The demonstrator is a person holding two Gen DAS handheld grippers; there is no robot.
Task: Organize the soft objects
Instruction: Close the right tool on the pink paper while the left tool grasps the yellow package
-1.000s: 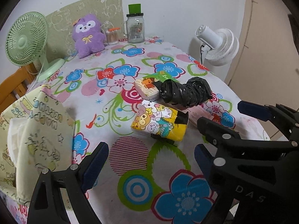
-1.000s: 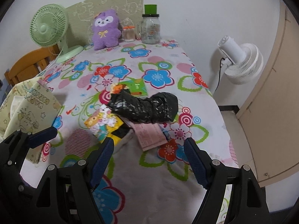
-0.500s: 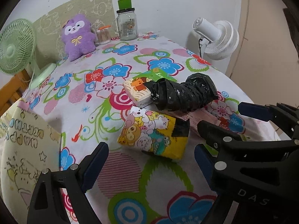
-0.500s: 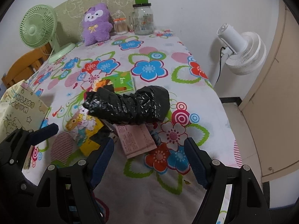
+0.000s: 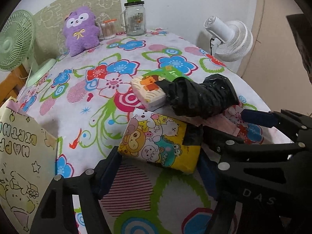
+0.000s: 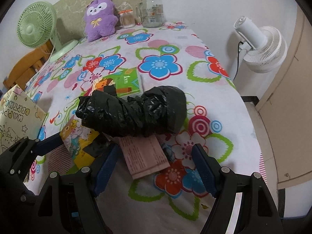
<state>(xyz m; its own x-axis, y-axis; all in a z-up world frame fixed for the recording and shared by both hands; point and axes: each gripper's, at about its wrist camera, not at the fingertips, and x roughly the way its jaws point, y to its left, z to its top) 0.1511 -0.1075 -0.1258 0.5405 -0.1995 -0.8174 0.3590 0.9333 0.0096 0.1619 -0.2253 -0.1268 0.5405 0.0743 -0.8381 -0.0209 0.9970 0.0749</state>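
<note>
- White walls back a tabletop (image 5: 81, 105) under a cloth printed with bright flowers and rings.
- At the far left stands a pale green fan (image 5: 14, 41), with a wooden chair (image 6: 25, 68) behind it.
- At the near left edge sits a cream gift bag (image 5: 21, 156); its lettering, seen upside down, reads "HAPPY BIRTH…", the rest cut off.
- A purple plush toy (image 5: 81, 31) leans on a green patterned board (image 5: 81, 5) at the back, beside a small jar of cotton swabs (image 5: 108, 29) and a glass jar (image 5: 135, 21) with a green top; its label is too small to read.
- Mid-table lies the soft pile: a yellow cartoon tissue pack (image 5: 159, 144) nearest the left gripper (image 5: 156, 173), a pale tissue pack with an orange figure (image 5: 149, 92), a green booklet (image 6: 127, 82) marked "1", and a black plastic bundle (image 6: 134, 111) lying across them.
- A pink printed packet (image 6: 144, 156) pokes out from under the bundle; its text is unreadable.
- Left fingers (image 5: 108, 173) are closing around the yellow pack, pads not yet pressing it.
- The right gripper (image 6: 155, 172) has its fingers (image 6: 203, 169) spread wide, empty, either side of the pink packet.
- A white fan (image 6: 261, 48) stands off the table at right.
</note>
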